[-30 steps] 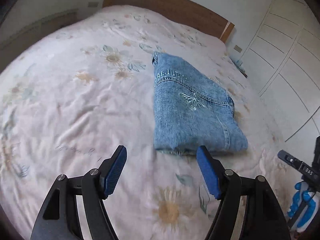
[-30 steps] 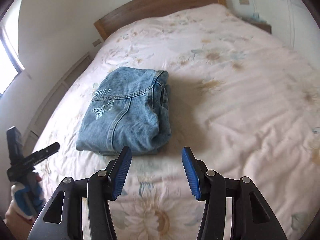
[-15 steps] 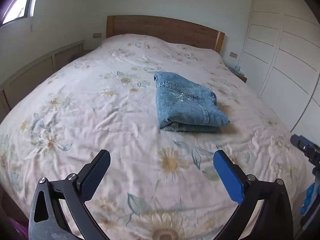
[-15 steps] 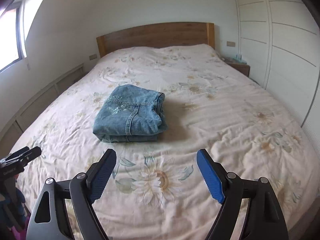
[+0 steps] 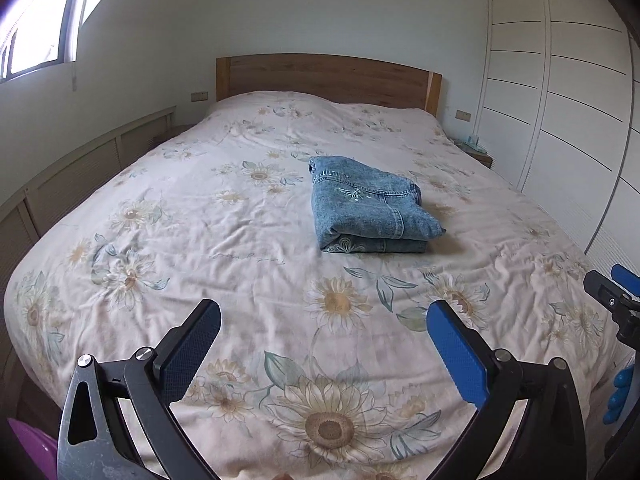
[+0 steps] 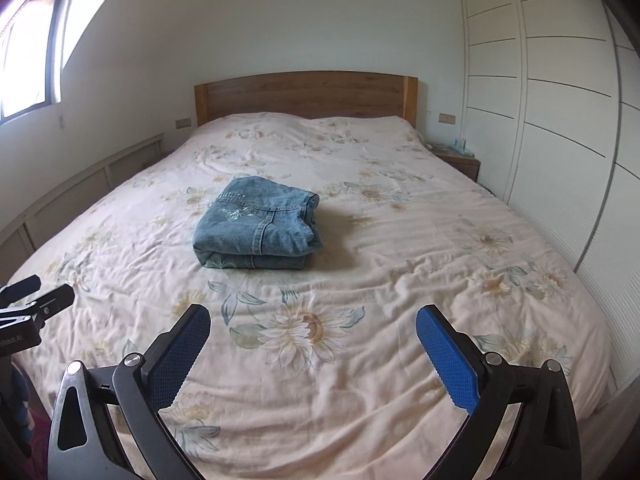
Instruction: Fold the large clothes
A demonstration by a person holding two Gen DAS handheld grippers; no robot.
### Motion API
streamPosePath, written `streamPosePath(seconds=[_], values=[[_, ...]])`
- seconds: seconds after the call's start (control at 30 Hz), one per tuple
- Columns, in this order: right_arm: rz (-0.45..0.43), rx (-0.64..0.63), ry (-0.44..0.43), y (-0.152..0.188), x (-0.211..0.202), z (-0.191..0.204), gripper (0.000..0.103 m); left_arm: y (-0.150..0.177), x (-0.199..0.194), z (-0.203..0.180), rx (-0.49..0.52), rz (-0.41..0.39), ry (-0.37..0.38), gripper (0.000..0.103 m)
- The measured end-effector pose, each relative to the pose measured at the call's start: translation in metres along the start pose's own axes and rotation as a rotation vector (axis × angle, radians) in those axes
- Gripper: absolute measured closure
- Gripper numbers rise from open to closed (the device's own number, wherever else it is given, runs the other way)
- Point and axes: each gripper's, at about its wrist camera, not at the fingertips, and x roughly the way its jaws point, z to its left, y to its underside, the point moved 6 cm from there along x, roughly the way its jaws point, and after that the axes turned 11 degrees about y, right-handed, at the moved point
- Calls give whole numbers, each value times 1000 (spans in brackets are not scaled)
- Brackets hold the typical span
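Observation:
A pair of blue jeans [image 5: 370, 204] lies folded into a compact stack in the middle of the bed, also in the right wrist view [image 6: 258, 226]. My left gripper [image 5: 324, 320] is open and empty over the foot of the bed, well short of the jeans. My right gripper [image 6: 314, 322] is open and empty too, held back near the foot end. The right gripper shows at the right edge of the left wrist view [image 5: 612, 296]; the left gripper shows at the left edge of the right wrist view [image 6: 32, 300].
The bed has a floral cover [image 5: 224, 216] and a wooden headboard [image 5: 328, 76]. White wardrobe doors [image 6: 560, 100] stand along the right. A low panelled ledge [image 5: 80, 176] runs along the left under a window. A small bedside table [image 6: 460, 160] sits at the far right.
Both grippers pulled back from the folded jeans toward the foot of the bed and tilted up. Both jaws opened wider. The jeans stayed in place.

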Motion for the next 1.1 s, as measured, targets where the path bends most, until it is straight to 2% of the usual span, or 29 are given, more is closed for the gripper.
streamPosePath(seconds=[0.3, 0.5, 0.77, 1.1], values=[[-41, -19, 59, -4, -9, -8, 0, 2, -6, 1, -11, -18, -21, 1], [-34, -22, 50, -1, -6, -8, 0, 5, -2, 5, -8, -28, -92, 1], [-5, -20, 53, 5, 13, -12, 0, 11, 15, 7, 8, -4, -125, 1], [50, 7, 75, 13, 42, -25, 0, 16, 41, 8, 17, 45, -123, 1]])
